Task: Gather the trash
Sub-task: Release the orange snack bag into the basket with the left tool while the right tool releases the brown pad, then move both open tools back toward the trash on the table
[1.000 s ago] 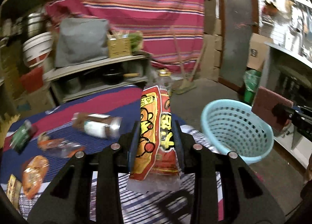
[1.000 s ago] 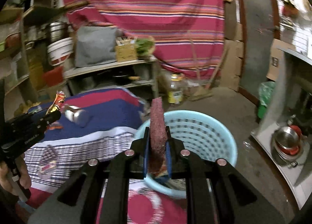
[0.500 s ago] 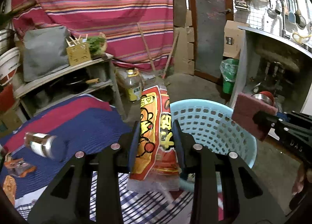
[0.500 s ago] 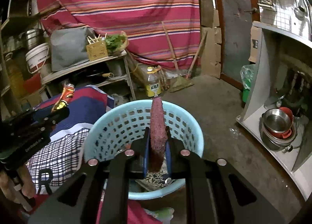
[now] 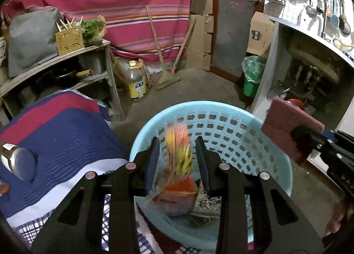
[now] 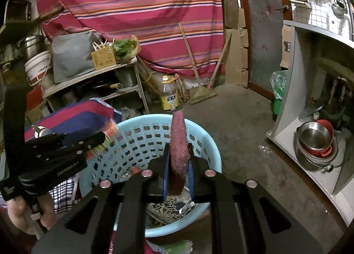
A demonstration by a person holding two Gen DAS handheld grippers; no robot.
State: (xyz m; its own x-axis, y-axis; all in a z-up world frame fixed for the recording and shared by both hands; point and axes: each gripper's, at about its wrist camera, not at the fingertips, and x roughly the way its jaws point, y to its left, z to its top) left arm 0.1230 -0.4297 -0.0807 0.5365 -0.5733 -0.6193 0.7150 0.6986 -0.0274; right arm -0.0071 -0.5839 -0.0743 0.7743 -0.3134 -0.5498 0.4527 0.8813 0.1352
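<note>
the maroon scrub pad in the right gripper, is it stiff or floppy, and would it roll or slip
The scrub pad stands upright above the right gripper without sagging, so it is probably fairly stiff and light. Its rough, fibrous face suggests it grips well. Being a flat slab, it should not roll.

Both handheld units, the left gripper and the right gripper, are matte black with angular cut-out arms, round silver screw heads, blue-edged finger pads and faint white lettering on the bodies.
</note>
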